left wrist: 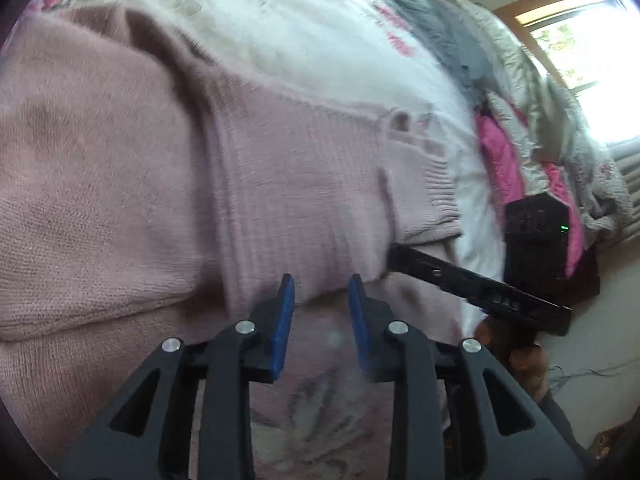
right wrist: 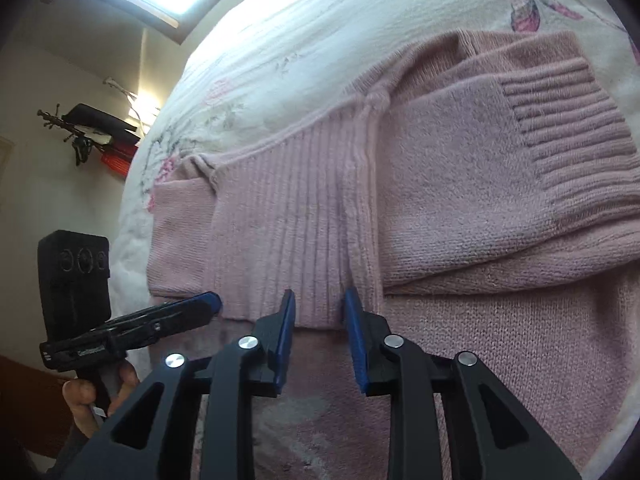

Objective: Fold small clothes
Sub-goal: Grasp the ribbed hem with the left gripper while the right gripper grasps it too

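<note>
Both grippers, left and right, parted, empty; pink sweater's ribbed hem just ahead.

Blown-out window daylight, motion blur, fisheye warping

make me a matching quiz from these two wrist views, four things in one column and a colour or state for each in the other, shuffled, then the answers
Things
1. knitted sweater
2. floral bedspread
3. quilted fabric by the window
4. left gripper

Colour or state
A. bright pink
B. dusty pink, partly folded, ribbed cuff on top
C. open, blue pads apart
D. white with pink flowers

Pairs: 1-B, 2-D, 3-A, 4-C
</note>
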Demonstrator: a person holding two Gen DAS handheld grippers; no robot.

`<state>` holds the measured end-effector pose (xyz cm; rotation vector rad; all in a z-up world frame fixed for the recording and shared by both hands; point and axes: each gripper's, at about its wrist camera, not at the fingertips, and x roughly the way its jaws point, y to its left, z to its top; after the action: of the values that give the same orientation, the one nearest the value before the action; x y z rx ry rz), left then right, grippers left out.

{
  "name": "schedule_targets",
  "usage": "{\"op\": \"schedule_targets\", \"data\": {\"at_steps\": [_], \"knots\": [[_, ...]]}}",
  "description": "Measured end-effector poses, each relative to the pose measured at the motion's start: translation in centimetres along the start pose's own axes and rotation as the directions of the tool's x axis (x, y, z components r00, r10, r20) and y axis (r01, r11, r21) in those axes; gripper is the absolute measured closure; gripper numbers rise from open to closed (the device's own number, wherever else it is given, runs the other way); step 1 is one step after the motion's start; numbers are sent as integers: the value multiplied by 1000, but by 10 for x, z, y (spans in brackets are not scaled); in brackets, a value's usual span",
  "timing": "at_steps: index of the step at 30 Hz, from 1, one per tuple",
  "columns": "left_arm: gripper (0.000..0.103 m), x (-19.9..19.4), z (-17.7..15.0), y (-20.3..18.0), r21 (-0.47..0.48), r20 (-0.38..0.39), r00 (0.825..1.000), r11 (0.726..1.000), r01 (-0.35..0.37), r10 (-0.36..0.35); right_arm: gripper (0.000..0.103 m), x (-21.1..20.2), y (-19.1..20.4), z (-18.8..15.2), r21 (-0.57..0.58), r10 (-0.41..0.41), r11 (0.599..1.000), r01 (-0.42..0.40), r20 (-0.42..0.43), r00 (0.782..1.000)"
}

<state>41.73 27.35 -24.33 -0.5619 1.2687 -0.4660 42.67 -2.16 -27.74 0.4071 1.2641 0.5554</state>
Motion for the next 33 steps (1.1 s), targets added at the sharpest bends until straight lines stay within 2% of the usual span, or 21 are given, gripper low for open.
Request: {"op": "schedule_targets", "data": {"at_steps": [2, 3, 4, 5, 6, 8, 10, 12, 14, 16, 18, 21, 24, 29, 33], "knots": [[82, 4, -2, 18, -79, -18, 998, 995, 59, -61, 87, -5, -10, -3, 35, 15, 999, -15, 4, 1000], [77, -2, -4, 20, -99, -4, 997, 992, 82, -83, 84, -13, -10, -7, 41, 26, 999, -27, 15, 1000], [61, -13, -8, 20, -98, 20, 995, 991, 95, -94, 82, -22, -8, -11, 33, 37, 999, -37, 25, 999], [53, -27, -13, 18, -86, 57, 994, 991, 103, -98, 74, -33, -6, -17, 20, 41, 999, -42, 39, 998], [41, -42, -21, 17, -77, 89, 990, 990, 116, -109, 70, -46, -5, -24, 10, 44, 999, -45, 56, 997], [40, -72, -45, 17, -71, 127, 979, 983, 171, -162, 69, -72, -8, -46, 18, 89, 996, -91, 74, 993], [35, -101, -79, 17, -54, 150, 969, 977, 206, -196, 67, -98, -15, -79, 11, 115, 993, -116, 76, 990], [32, -128, -122, 19, -18, 161, 967, 979, 202, -197, 63, -118, -25, -117, -12, 96, 995, -95, 61, 994], [31, -150, -169, 23, 4, 162, 972, 985, 173, -171, 60, -139, -45, -161, -2, 75, 997, -75, 39, 996], [26, -166, -216, 33, -1, 166, 979, 993, 120, -118, 59, -155, -71, -202, 45, 65, 997, -66, 19, 998], [26, -175, -261, 50, -30, 155, 981, 992, 119, -113, 59, -168, -96, -236, 85, 38, 996, -38, 3, 999], [26, -174, -308, 74, -84, 134, 986, 991, 108, -97, 58, -176, -129, -275, 152, 21, 988, -17, -26, 999], [26, -162, -331, 93, -135, 107, 991, 986, 98, -84, 58, -171, -147, -299, 184, 27, 983, -16, -54, 998], [27, -140, -348, 111, -178, 71, 990, 975, 134, -123, 56, -152, -156, -308, 198, 47, 980, -32, -74, 996], [27, -119, -349, 110, -180, 21, 992, 976, 123, -121, 54, -141, -155, -311, 190, 63, 981, -47, -79, 995]]}}
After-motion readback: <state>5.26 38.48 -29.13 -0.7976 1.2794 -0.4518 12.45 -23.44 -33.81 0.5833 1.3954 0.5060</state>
